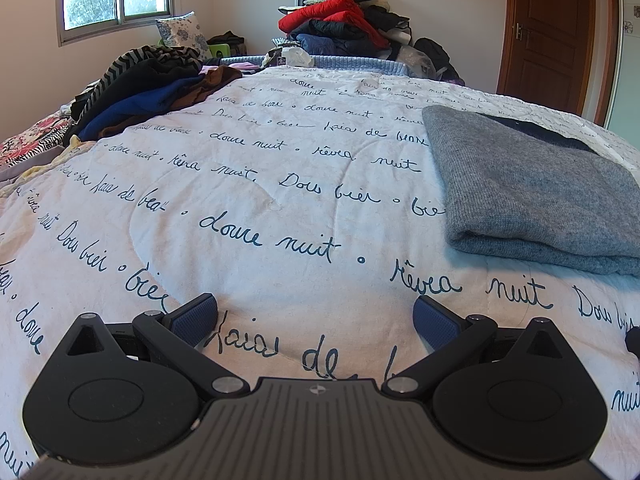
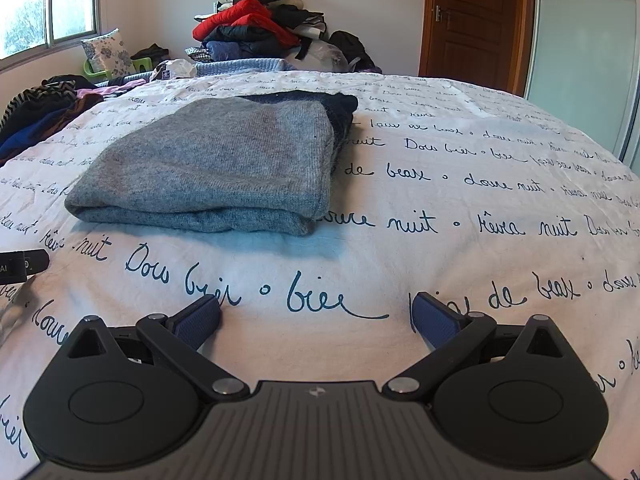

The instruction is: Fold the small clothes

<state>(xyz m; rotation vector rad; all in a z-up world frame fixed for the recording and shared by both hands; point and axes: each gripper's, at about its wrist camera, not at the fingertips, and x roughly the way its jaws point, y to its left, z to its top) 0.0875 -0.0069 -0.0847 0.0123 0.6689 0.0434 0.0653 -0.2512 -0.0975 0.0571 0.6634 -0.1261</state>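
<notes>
Left gripper (image 1: pixel 316 312): you are holding it low over the bed (image 1: pixel 280 184) with the jaws spread wide and gripping nothing.
Right gripper (image 2: pixel 316 312): you are holding it the same way, jaws wide apart and empty.
Grey sweater (image 2: pixel 216 168): it is lying folded on the quilt, ahead of the right gripper and to the right of the left one, apart from both.
Appearance: it is showing a soft grey knit, layered, with a rounded fold on the near edge; a dark garment (image 2: pixel 320 102) is peeking out at its far edge.
Step in hand: this fold is looking finished, so you are probably moving to the next item.
Next item: the unfolded clothes pile (image 1: pixel 144 88) is sitting far left.
Technique: grip one layer at a corner, lift clear, then spread flat.
</notes>
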